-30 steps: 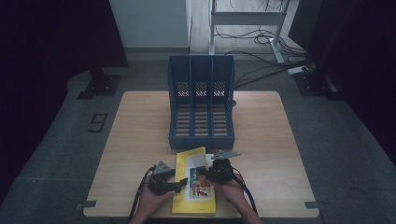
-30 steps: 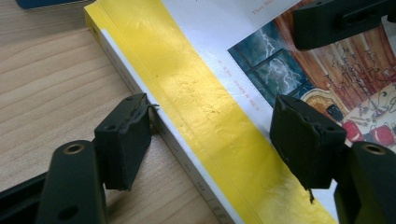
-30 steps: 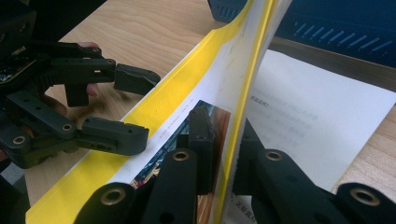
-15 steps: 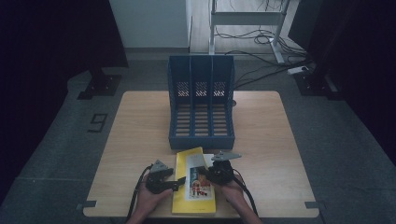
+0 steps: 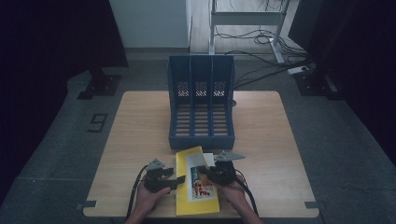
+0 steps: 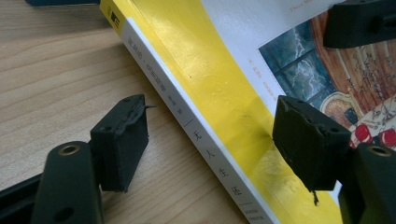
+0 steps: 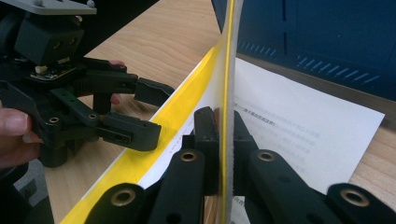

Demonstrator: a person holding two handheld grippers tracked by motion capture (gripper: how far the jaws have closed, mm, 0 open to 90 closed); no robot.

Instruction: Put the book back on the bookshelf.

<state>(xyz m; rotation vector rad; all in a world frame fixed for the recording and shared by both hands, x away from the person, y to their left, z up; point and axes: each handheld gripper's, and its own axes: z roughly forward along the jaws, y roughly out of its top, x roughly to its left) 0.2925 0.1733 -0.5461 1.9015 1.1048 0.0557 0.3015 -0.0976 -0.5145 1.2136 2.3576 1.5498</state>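
The yellow book (image 5: pixel 196 182) lies flat on the wooden tabletop (image 5: pixel 140 130), close to the near edge, with its far end just short of the blue three-slot file rack (image 5: pixel 201 105).

In the right gripper view the right gripper (image 7: pixel 224 126) is clenched on the book's front cover (image 7: pixel 227 70). The cover's free edge stands up on end between the two fingers (image 7: pixel 205 140), which press it from both sides. The white first page (image 7: pixel 299 126) is laid bare to the right of those fingers, and the rack's blue wall rises just beyond it. To their left the yellow margin of the book runs toward the person's left hand (image 7: pixel 14 135).

The left gripper (image 6: pixel 210 135) is released, its jaws standing wide. In the left gripper view the book's white spine (image 6: pixel 187 126), with its printed characters, runs on a slant between the two fingers (image 6: pixel 123 140). One finger sits over bare wood beside the spine, the other over the yellow cover near the picture. Neither pad presses on the book. In the high view this gripper (image 5: pixel 175 179) sits at the book's left edge.

Bare tabletop lies open on the outer side of each gripper, broad to the left of the left fingers and to the right of the right fingers. Ahead of both, the rack closes off the middle.
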